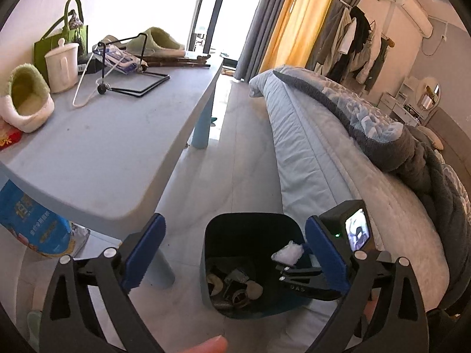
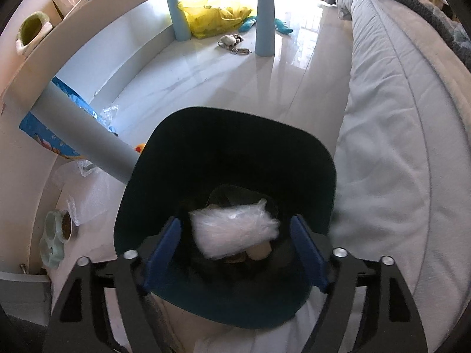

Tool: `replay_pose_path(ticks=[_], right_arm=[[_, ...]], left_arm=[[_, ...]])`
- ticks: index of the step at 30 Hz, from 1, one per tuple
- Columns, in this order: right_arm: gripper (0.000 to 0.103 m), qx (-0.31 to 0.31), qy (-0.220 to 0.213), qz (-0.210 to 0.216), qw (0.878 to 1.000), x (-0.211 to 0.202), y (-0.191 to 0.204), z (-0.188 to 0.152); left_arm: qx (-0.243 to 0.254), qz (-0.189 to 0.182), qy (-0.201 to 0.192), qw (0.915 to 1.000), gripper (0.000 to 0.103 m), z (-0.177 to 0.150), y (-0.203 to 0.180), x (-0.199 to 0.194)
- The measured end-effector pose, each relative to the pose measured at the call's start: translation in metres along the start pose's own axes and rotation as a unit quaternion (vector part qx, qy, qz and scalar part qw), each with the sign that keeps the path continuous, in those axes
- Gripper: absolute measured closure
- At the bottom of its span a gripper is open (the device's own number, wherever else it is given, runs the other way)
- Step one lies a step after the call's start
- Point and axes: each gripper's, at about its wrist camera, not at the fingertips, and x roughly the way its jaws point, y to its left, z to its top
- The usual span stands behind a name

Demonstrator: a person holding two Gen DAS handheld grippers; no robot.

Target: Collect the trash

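A dark teal trash bin [image 1: 253,216] stands on the floor between the table and the bed, with scraps of trash in its bottom. My left gripper [image 1: 235,254] hovers above it, blue pads wide apart, nothing between them. From the right, the right gripper's camera screen [image 1: 357,231] leans over the bin. In the right wrist view my right gripper [image 2: 237,250] points down into the bin [image 2: 223,111]. A white crinkled plastic packet [image 2: 235,229], blurred, sits between its pads with a gap on each side. The same packet [image 1: 287,253] shows white at the bin's right edge.
A pale table [image 1: 103,153] with slippers, a white jar and a wire stand is at left, its leg [image 2: 85,135] right beside the bin. The bed [image 1: 338,176] runs along the right. A blue bag [image 1: 29,223], pet bowls [image 2: 57,232] and a yellow bag [image 2: 215,17] lie under the table.
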Motion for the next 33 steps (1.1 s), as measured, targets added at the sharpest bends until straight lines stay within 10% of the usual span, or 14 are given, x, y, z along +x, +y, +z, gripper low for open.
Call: replay_pose_path(ticks=[16, 33], right_arm=[[0.01, -0.008, -0.048, 0.001, 0.999, -0.049, -0.002, -0.005], [0.003, 0.011, -0.219, -0.043, 0.975, -0.191, -0.051, -0.058]], left_arm=[[0.039, 0.001, -0.047, 0.9981, 0.003, 0.01, -0.035, -0.034], [0.061, 0.025, -0.085, 0.9942, 0.003, -0.004, -0.085, -0.081]])
